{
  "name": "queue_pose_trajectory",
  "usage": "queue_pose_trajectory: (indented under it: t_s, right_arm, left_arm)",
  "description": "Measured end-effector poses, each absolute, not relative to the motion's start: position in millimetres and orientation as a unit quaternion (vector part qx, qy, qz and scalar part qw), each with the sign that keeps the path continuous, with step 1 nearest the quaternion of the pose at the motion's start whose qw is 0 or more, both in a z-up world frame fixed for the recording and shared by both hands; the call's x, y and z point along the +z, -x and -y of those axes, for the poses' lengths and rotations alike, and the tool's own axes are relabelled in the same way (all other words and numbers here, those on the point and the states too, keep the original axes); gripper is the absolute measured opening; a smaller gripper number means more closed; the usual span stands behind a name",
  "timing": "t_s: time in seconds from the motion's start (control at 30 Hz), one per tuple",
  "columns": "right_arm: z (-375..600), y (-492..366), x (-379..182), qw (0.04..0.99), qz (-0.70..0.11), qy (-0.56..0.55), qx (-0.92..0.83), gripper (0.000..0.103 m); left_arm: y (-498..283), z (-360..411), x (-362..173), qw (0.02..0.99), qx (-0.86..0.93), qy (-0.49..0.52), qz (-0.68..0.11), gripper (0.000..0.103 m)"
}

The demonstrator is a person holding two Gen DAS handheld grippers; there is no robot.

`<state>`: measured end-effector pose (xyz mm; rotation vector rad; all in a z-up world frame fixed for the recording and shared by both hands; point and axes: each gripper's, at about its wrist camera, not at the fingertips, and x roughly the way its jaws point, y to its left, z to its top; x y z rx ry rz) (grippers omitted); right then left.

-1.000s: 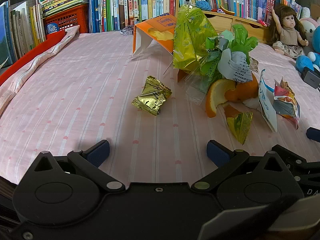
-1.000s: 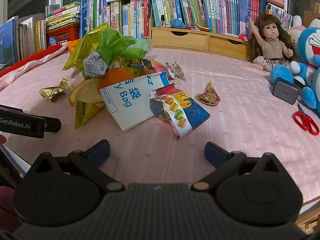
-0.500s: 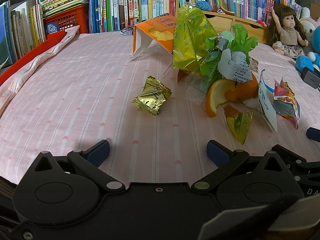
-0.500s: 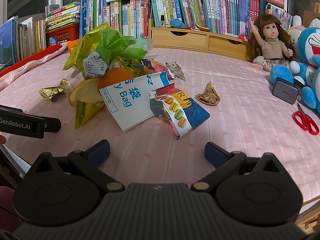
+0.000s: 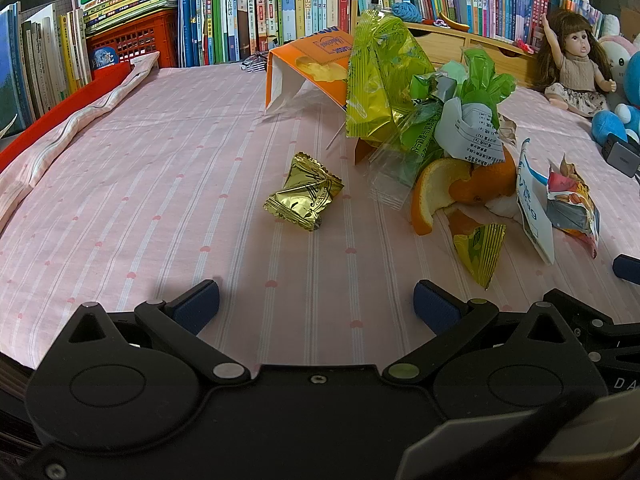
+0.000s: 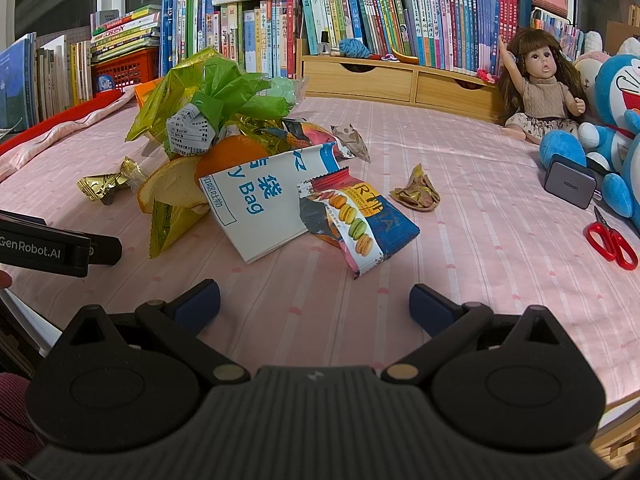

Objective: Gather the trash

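Observation:
Trash lies on the pink striped cloth (image 5: pixel 160 184). A gold foil wrapper (image 5: pixel 304 197) lies alone ahead of my left gripper (image 5: pixel 316 304), which stands open and empty. To its right is a heap: an orange carton (image 5: pixel 316 64), green-yellow bags (image 5: pixel 380 76), orange peel (image 5: pixel 436 188) and a small yellow wrapper (image 5: pixel 480 246). My right gripper (image 6: pixel 314 302) is open and empty too. Ahead of it lie a macaron snack packet (image 6: pixel 356 220), a white paper bag with blue print (image 6: pixel 256 204) and a crumpled brown wrapper (image 6: pixel 416 194).
Rows of books (image 6: pixel 360 20) and a wooden drawer box (image 6: pixel 400 80) line the back. A doll (image 6: pixel 540 88), a blue plush toy (image 6: pixel 612 120), a grey charger (image 6: pixel 570 188) and red scissors (image 6: pixel 612 240) sit at the right. A red-edged folded cloth (image 5: pixel 80 108) lies at the left.

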<state>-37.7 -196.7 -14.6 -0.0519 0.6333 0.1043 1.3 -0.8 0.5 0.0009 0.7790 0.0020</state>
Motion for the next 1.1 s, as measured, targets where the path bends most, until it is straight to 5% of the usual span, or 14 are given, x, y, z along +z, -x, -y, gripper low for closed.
queue_pose_trajectory:
  t_s: [1.1]
  right_arm:
    - [200.1, 36.7, -16.6, 0.951, -0.303, 0.022, 0.051, 0.103]
  left_arm:
    - [4.6, -3.1, -0.2, 0.931, -0.006, -0.003, -0.366, 0.103]
